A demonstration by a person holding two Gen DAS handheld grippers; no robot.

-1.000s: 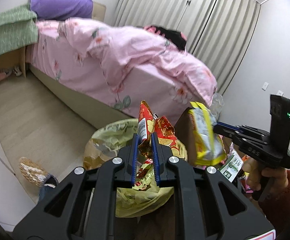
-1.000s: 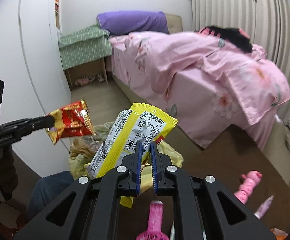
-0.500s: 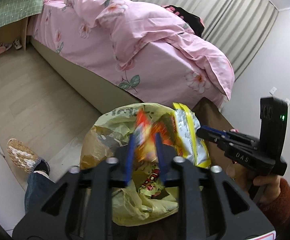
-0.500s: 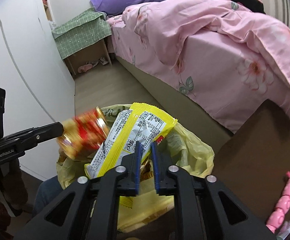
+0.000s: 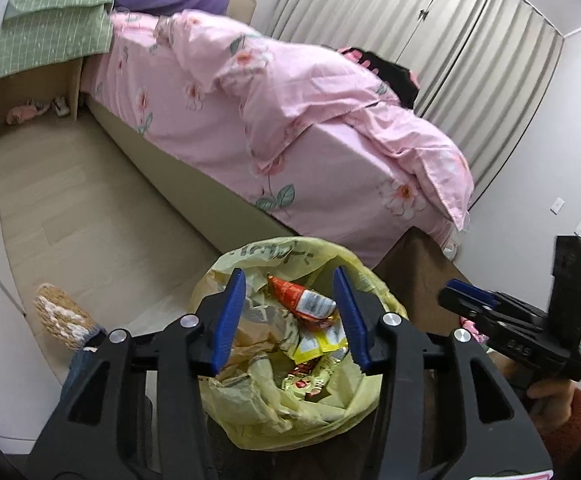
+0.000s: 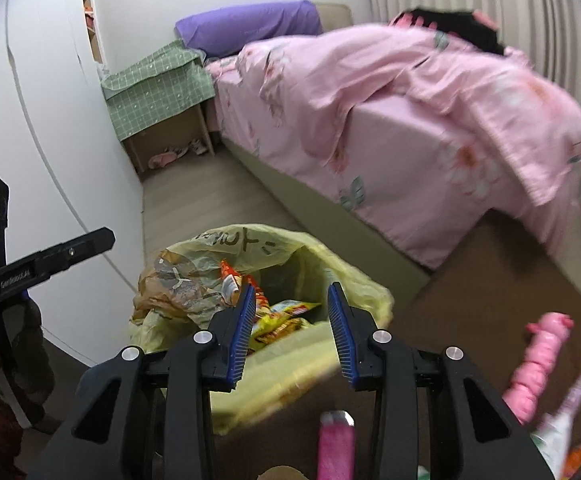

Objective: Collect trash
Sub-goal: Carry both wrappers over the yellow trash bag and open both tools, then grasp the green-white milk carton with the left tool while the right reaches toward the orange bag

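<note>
The left gripper (image 5: 290, 320) has its blue-padded fingers (image 5: 226, 320) spread apart with nothing pinched between them; its jaws have just been opening. Through the gap lies a red and orange snack wrapper (image 5: 300, 300), loose on top of the rubbish inside a thin yellow plastic trash bag (image 5: 274, 252), with a crumpled yellow wrapper (image 5: 318, 344) just below it in the same bag.

The right gripper (image 6: 292, 328) likewise has its blue ribbed fingers (image 6: 244, 332) spread and empty, and its jaws have also just been opening. Between them the yellow wrapper shows in the bag's mouth, beside crinkled brownish plastic. In the left wrist view the right gripper sits off to the right of the bag, over a brown desk (image 5: 418, 256), held by a hand (image 5: 550, 400) in a reddish sleeve.

On the desk near the right gripper lie a pink twisted toy (image 6: 538, 356) and a pink tube (image 6: 334, 440). Beyond the bag stands a bed with a pink floral duvet (image 5: 290, 120).
</note>
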